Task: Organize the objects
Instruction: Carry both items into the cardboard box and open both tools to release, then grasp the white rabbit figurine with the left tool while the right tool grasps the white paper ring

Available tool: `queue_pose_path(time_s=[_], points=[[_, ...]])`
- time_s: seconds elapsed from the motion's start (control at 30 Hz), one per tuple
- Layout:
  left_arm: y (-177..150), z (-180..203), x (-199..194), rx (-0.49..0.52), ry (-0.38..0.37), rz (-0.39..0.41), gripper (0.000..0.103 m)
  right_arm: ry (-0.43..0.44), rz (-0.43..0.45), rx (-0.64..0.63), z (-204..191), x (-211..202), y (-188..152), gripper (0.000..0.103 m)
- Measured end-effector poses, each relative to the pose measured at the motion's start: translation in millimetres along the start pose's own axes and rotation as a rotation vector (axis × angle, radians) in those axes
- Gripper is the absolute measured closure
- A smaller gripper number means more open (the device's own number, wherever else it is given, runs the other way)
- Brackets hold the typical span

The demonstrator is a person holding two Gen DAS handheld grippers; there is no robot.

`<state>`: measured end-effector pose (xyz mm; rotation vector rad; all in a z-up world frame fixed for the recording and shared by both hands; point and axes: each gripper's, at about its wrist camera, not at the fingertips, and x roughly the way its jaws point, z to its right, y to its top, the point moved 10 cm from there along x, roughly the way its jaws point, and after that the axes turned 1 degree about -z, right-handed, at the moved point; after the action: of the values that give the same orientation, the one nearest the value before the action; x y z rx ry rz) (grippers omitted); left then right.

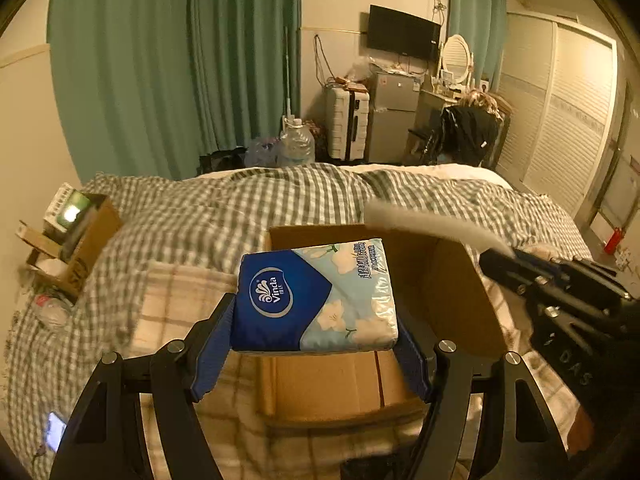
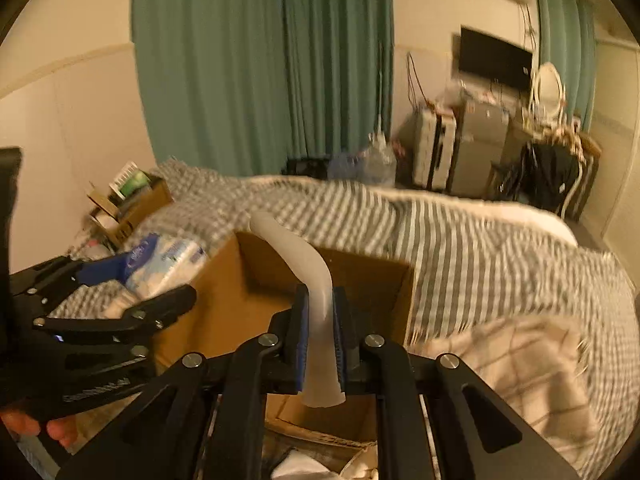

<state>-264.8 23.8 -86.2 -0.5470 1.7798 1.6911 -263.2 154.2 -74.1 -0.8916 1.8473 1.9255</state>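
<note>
Clamping the left claw (image 1: 316,332) on a "Vinda" tissue pack (image 1: 316,300) and the right claw (image 2: 320,334) on a pale bendy strip (image 2: 308,280), both hovering over the open cardboard box (image 1: 460,300) on the bed (image 1: 224,208), likely calling next for lowering and releasing inside.

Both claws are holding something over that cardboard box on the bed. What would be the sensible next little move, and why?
Probably lower the left gripper a little and open it. Its tissue pack already sits above the open cardboard box, so a short drop should land it inside. The right gripper grips a white bendy strip over the same box, so it could follow.
</note>
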Motion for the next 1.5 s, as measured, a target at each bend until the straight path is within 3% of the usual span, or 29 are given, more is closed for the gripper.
queue_pose_path(time_s=[0.1, 0.13, 0.17, 0.23, 0.4, 0.47, 0.6, 0.77, 0.93, 1.1, 1.17, 1.27, 1.5], points=[[-2, 0, 18, 0.001, 0.024, 0.007, 0.024, -0.003, -0.005, 0.022, 12, 11, -4, 0.082], [-3, -2, 25, -0.012, 0.035, -0.001, 0.017, -0.003, 0.0, 0.032, 15, 11, -5, 0.071], [-3, -2, 28, -0.015, 0.038, -0.006, 0.009, -0.002, 0.011, 0.047, 19, 9, -4, 0.049], [-3, -4, 29, -0.019, 0.056, -0.006, 0.002, 0.002, 0.043, 0.096, 30, -1, 0, 0.03], [-2, -5, -2, -0.009, 0.07, 0.0, 0.0, 0.001, 0.098, 0.148, 44, -42, 13, 0.027], [-3, -7, -29, -0.003, 0.085, 0.015, 0.0, -0.023, 0.111, 0.158, 45, -64, 14, 0.019], [-10, -16, -76, -0.006, 0.121, 0.029, 0.0, -0.052, 0.117, 0.192, 46, -105, 13, 0.014], [-32, -32, -118, -0.028, 0.142, 0.032, 0.0, -0.092, 0.156, 0.14, 26, -162, 11, 0.007], [-68, -42, -140, -0.071, 0.147, 0.019, 0.0, -0.108, 0.144, 0.091, -6, -186, -8, 0.006], [-114, -50, -137, -0.159, 0.12, 0.006, 0.0, -0.152, 0.079, 0.033, -25, -177, -50, 0.005], [-133, -46, -124, -0.141, 0.099, -0.03, 0.0, -0.16, 0.035, 0.024, -26, -166, -76, 0.005], [-157, -45, -102, -0.095, 0.128, -0.086, 0.0, -0.156, -0.087, 0.021, -25, -137, -122, 0.005], [-196, -53, -56, -0.118, 0.137, -0.213, 0.0, -0.101, -0.258, -0.011, -39, -87, -179, 0.006]])
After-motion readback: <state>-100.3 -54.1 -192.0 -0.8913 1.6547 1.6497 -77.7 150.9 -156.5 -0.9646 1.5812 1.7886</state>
